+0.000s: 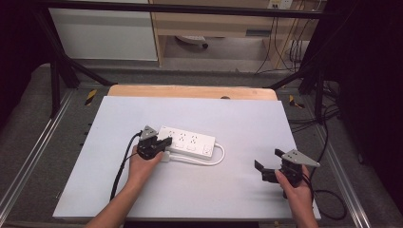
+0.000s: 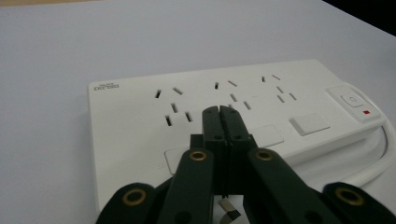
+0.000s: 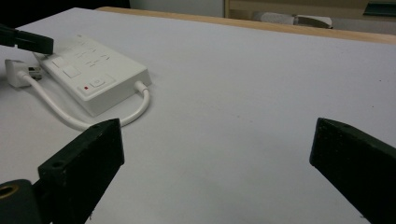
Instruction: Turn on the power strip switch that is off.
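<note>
A white power strip (image 1: pixel 187 141) lies flat on the white board, with several sockets and a switch (image 2: pixel 352 100) beside a small red light at one end. Its white cable (image 1: pixel 209 161) loops round the front, back to a plug (image 3: pixel 16 72) lying by the strip's near left corner. My left gripper (image 1: pixel 167 141) hangs just over the strip's left end, jaws pressed together with nothing between them (image 2: pixel 219 112). A metal prong (image 2: pixel 229 211) shows on the table beneath it. My right gripper (image 1: pixel 268 159) stands open over bare board at the right, its fingers (image 3: pixel 84 158) wide apart, pointing toward the strip (image 3: pixel 100 70).
The white board (image 1: pixel 237 118) rests on a wooden table (image 1: pixel 190 91) whose edge shows at the back. Black frame bars run along both sides. Dark cables (image 1: pixel 328 199) trail off the right edge. A cabinet and shelf stand beyond the table.
</note>
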Demonstrator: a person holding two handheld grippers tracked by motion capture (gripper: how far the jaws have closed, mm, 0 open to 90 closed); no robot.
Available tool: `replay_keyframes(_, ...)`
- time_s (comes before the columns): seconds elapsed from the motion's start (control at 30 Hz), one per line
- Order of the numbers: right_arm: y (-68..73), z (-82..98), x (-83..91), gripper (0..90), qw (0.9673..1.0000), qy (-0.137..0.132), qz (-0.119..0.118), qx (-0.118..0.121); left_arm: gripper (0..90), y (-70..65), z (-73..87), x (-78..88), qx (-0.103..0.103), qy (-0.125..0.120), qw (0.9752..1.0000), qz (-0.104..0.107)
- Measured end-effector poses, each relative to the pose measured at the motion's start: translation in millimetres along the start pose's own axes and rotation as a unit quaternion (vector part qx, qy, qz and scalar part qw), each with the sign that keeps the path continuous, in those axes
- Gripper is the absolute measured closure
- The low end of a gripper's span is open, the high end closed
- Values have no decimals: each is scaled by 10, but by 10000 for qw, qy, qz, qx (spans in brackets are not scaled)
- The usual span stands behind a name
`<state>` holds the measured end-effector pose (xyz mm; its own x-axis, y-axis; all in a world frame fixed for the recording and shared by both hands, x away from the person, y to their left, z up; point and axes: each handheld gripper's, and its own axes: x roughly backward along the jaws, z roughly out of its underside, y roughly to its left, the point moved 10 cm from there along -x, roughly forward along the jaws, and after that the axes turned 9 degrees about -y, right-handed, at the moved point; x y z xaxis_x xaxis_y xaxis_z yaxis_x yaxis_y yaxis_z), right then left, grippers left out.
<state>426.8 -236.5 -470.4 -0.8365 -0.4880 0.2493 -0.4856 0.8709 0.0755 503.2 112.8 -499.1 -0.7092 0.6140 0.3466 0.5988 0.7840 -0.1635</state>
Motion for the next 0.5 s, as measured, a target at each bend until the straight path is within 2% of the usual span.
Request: replay_keyframes(0.5, -2, 5, -5, 35, 10000, 10, -4, 2, 900, 14, 6, 0, -68, 1, 10000, -15)
